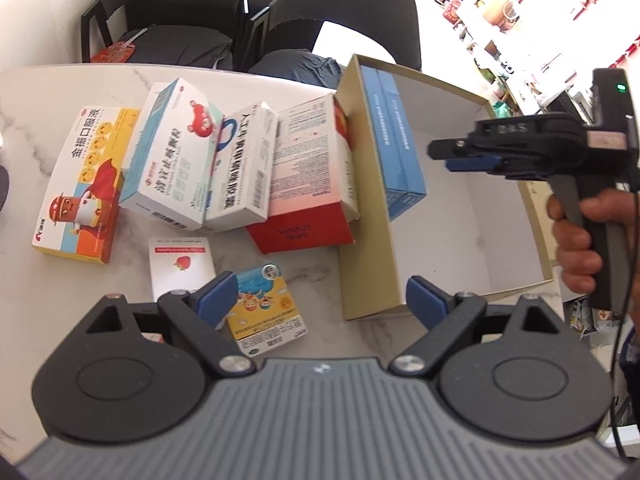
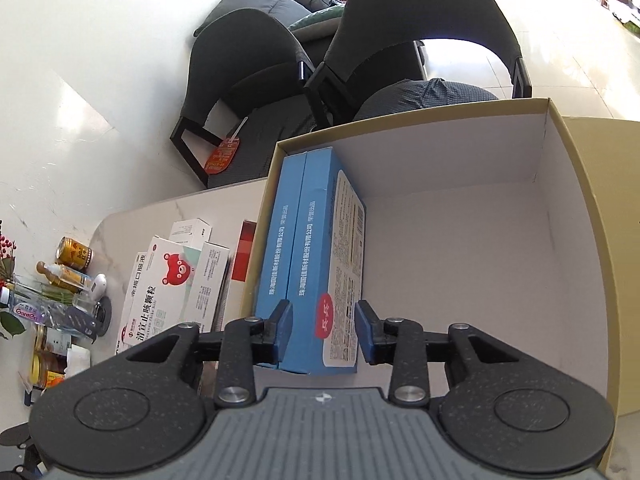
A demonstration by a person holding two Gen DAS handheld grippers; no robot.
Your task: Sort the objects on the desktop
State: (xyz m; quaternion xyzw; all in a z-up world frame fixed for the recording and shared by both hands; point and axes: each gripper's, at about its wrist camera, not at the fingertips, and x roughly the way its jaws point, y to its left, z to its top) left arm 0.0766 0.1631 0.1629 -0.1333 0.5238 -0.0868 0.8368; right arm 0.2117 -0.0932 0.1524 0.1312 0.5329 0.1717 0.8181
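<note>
Two glossy blue boxes stand upright against the carton's left wall at frame centre. The right gripper straddles them, jaws parted; the left gripper gapes wide, holding nothing.

Two dark chairs stand behind the marble table.

An open carton sits on the surface at three o'clock, two slim boxes standing on edge against its nine o'clock wall. Medicine boxes are piled at nine o'clock, just beside it. Two chairs stand at twelve o'clock
</note>
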